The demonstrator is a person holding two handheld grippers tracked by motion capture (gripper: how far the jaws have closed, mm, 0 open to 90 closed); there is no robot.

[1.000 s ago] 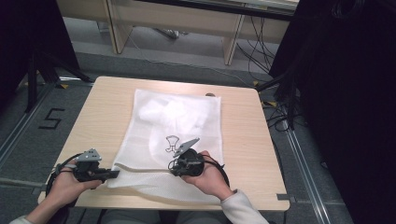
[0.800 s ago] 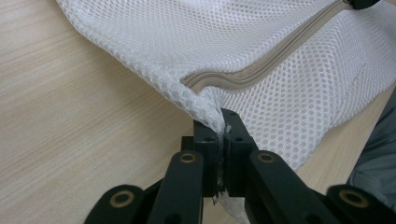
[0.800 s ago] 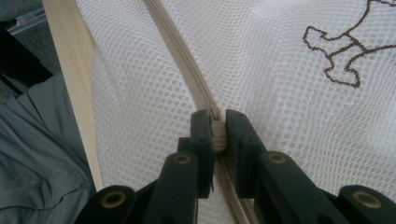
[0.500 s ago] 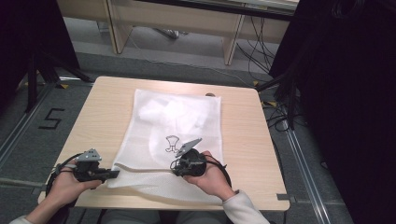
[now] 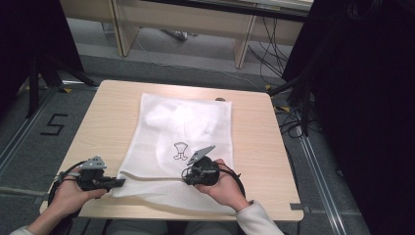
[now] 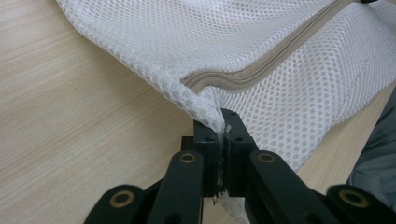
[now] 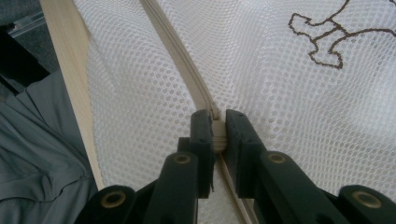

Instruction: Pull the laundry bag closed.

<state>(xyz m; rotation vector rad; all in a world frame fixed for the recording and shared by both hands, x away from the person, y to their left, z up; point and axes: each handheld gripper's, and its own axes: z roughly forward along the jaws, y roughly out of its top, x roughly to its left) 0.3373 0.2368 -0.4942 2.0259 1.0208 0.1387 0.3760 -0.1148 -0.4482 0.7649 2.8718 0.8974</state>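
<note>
Between right jaws: you're pinching the cream zipper pull (image 7: 215, 125) to slide it.
Left jaws: you're clamping the white mesh laundry bag's (image 5: 186, 132) corner, bracing it.
Bag: lying flat on the pale wooden table (image 5: 112, 112).

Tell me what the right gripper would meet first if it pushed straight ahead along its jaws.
The right gripper, shut on the zipper pull, would likely meet more zipper track and mesh bag; depth is unclear.

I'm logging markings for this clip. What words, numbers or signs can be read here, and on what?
"5": black numeral marked on the grey floor, left of the table.
Mesh laundry bag: a brown outline emblem, a picture without letters.
No other text is readable.
</note>
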